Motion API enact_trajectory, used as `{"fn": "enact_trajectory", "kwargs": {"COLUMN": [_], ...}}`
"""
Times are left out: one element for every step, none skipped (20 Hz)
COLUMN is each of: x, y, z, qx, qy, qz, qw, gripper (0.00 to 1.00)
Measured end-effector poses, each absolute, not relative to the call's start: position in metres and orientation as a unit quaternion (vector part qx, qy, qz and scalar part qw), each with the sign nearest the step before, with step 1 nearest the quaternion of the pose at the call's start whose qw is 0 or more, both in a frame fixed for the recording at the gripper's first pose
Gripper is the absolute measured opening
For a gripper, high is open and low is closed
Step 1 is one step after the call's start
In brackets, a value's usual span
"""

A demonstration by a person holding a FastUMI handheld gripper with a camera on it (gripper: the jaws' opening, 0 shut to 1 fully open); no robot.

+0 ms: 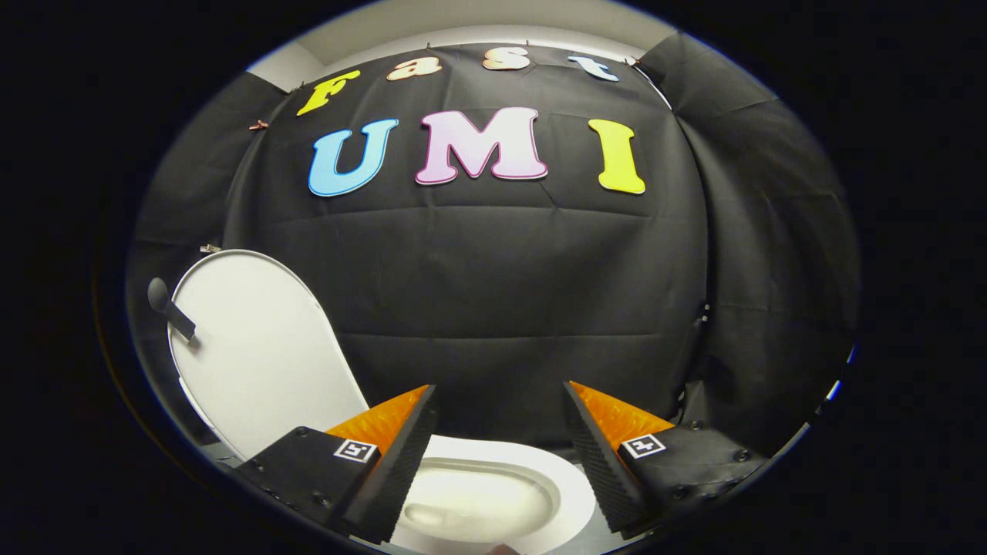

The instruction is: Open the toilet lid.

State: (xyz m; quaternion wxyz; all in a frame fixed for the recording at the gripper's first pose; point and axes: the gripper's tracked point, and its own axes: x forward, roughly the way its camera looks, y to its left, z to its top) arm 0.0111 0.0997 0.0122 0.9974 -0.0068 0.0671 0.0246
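Black cloth wall [493, 293] stood behind toilet, close beyond fingers. Nothing lay between fingers and bowl. Toilet lid [254, 347] was raised, standing left of left finger, long axis running up and leaning left, inner face toward camera; small black tab [171, 307] on its left edge. Seat and bowl [493, 493] lay exposed below. Gripper [500, 455] hovered over bowl, fingers wide apart, holding nothing.

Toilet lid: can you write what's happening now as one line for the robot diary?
toilet lid: up, open | toilet bowl: uncovered, between and below fingers | gripper: open, holding nothing | task: looks done
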Motion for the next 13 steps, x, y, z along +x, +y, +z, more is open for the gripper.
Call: {"fn": "enact_trajectory", "kwargs": {"x": [0.0113,0.0119,0.0116,0.0109,0.0104,0.0099,0.0093,0.0092,0.0096,0.0097,0.0099,0.0101,0.0098], "y": [0.0973,0.0956,0.0951,0.0954,0.0957,0.0955,0.0965,0.0959,0.096,0.096,0.0959,0.0962,0.096], "z": [0.0133,0.0137,0.0128,0.011,0.0096,0.0089,0.0091,0.0098,0.0104,0.0087,0.0069,0.0058,0.0051], "qx": [-0.004,0.001,0.007,0.011,0.013,0.013,0.014,0.012,0.011,0.011,0.013,0.016,0.018], "qy": [0.066,0.065,0.066,0.069,0.07,0.072,0.071,0.069,0.068,0.07,0.073,0.074,0.076], "qz": [0.022,0.021,0.02,0.02,0.02,0.021,0.023,0.022,0.023,0.024,0.024,0.024,0.023], "qw": [0.998,0.998,0.998,0.997,0.997,0.997,0.997,0.997,0.997,0.997,0.997,0.997,0.997], "gripper": [0.99,0.99,0.99,0.99,0.99,0.99,0.99,0.99,0.99,0.99,0.99,0.99,0.99]}}
